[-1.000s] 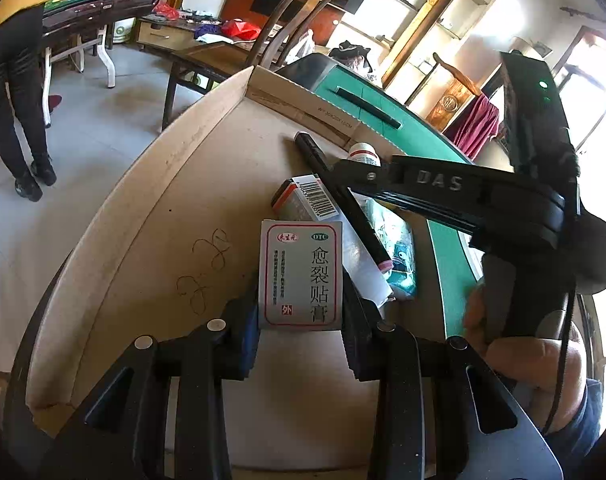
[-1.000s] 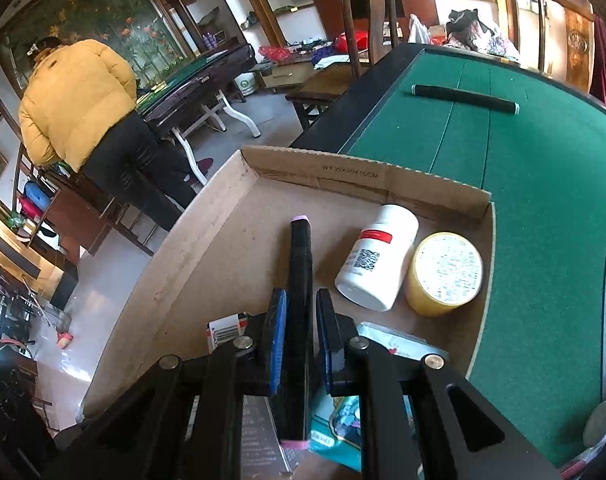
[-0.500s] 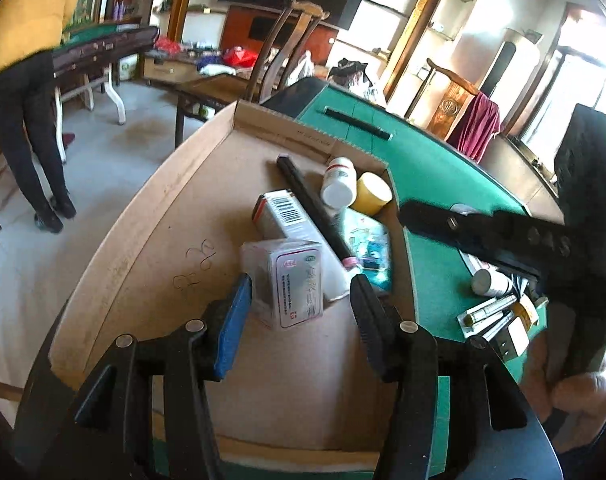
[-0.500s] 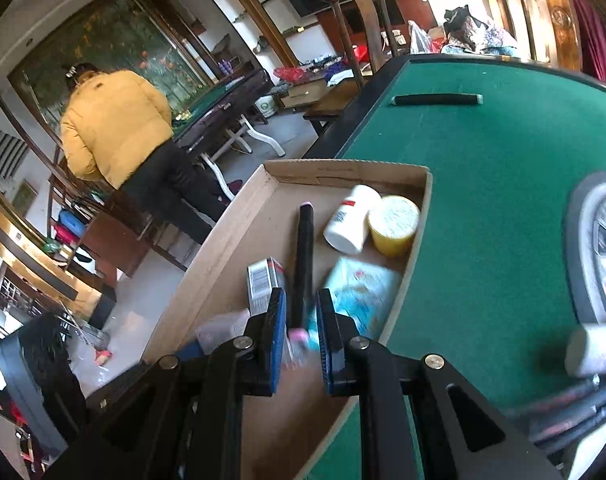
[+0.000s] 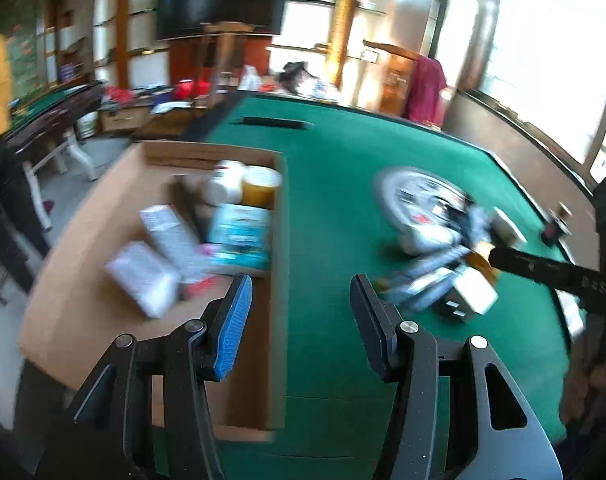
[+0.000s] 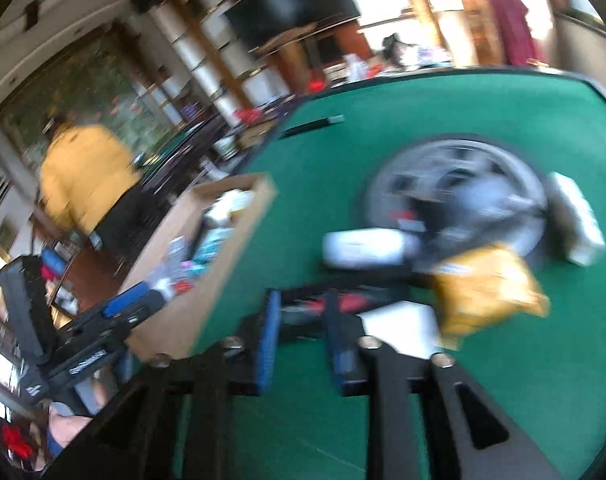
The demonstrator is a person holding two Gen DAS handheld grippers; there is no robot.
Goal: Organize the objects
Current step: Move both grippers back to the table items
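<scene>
Both views are motion-blurred. A shallow cardboard tray on the green table holds medicine boxes, a white bottle, a yellow-lidded jar, a teal packet and a black pen. My left gripper is open and empty above the tray's right rim. My right gripper is open and empty, just short of a red and black object in a loose pile with a yellow packet and white boxes. The tray also shows in the right wrist view.
A round silver scale lies on the green table beside the pile; it also shows in the right wrist view. A black bar lies far back. A person in a yellow jacket stands beyond the table.
My left gripper let go of the white medicine box in the tray, opened wide and swung right. My right gripper let go of the black pen, opened and moved right to the pile.
</scene>
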